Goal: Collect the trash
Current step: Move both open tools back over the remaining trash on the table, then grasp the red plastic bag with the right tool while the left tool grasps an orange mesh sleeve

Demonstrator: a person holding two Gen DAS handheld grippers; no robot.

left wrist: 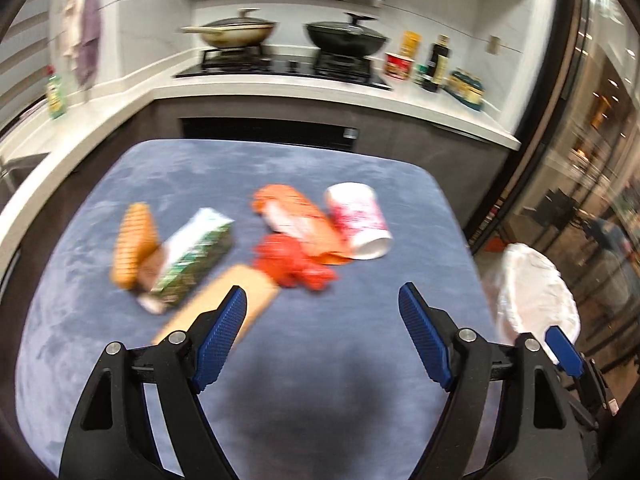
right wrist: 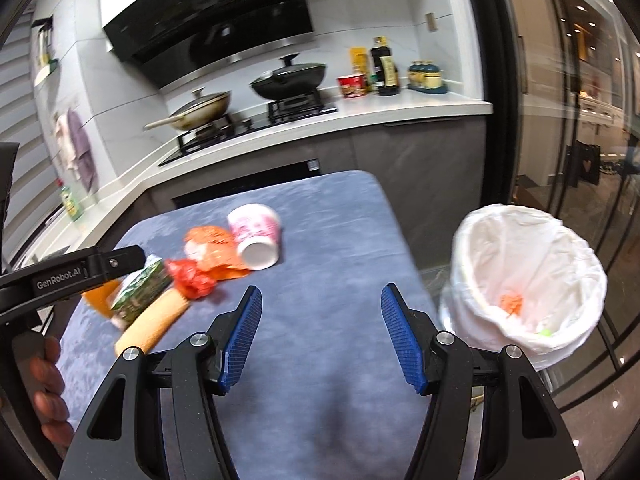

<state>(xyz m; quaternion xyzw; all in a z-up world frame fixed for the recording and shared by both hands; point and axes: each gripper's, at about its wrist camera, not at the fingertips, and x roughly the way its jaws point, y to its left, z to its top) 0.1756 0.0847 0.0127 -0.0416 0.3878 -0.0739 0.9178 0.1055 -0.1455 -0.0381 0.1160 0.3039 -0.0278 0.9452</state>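
Both claws hang spread and empty over the near part of the blue-covered table [right wrist: 320, 240]: the left gripper [left wrist: 320, 296] faces the litter, and the right gripper [right wrist: 320, 296] sits just left of the white-lined bin [right wrist: 528, 276], which stands off the table's right edge. The trash lies clustered mid-table: a pink-printed paper cup [right wrist: 256, 240] on its side at the far right, an orange wrapper [right wrist: 212, 244] and a crumpled red bag [right wrist: 188, 280] beside it, a green carton [right wrist: 140, 292] and a tan tube [right wrist: 156, 324] nearer left. All of it looks light; the cup would likely crush (pinch it across the body, gently), while the wrappers are limp and slippery, best taken at a bunched fold.
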